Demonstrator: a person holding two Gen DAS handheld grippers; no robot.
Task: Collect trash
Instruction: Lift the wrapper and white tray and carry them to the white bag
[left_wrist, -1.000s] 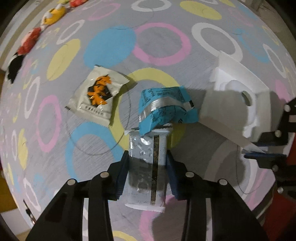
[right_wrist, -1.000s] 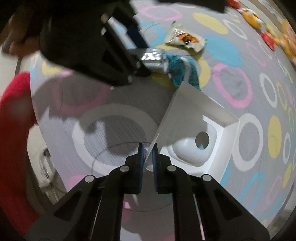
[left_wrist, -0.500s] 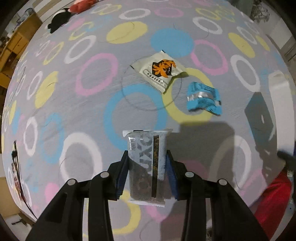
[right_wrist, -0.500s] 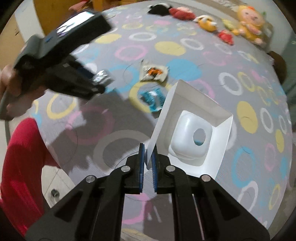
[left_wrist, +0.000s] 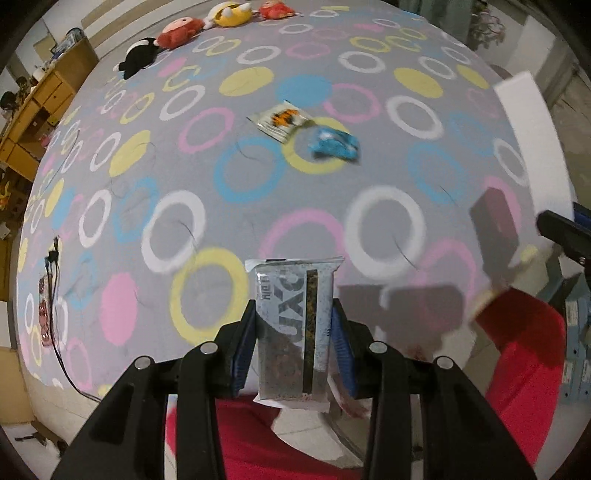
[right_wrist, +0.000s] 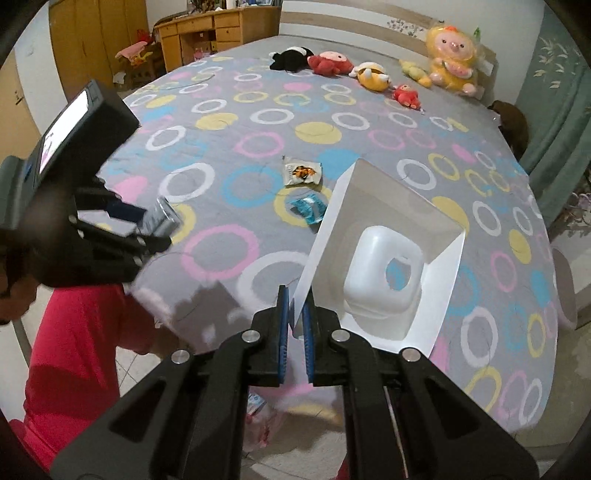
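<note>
Now | left gripper (left_wrist: 294, 334) clamped on silver snack wrapper (left_wrist: 293, 328) | right gripper (right_wrist: 295, 328) clamped on white box (right_wrist: 384, 258) | blue wrapper (right_wrist: 309, 208), white snack packet (right_wrist: 303, 173) on bed (right_wrist: 258, 147)

Silver wrapper (left_wrist: 293, 332) in the left gripper (left_wrist: 293, 354): large letters running lengthwise, apparently "UXC"; smaller print beside them too blurred to read.
White packet (left_wrist: 281, 120) on the bed: orange-and-black graphic; its line of print cannot be read in either view.
Blue wrapper (left_wrist: 334, 144) on the bed: print too blurred to read.
White carton (right_wrist: 388, 258) in the right gripper (right_wrist: 295, 325): no print visible.
</note>
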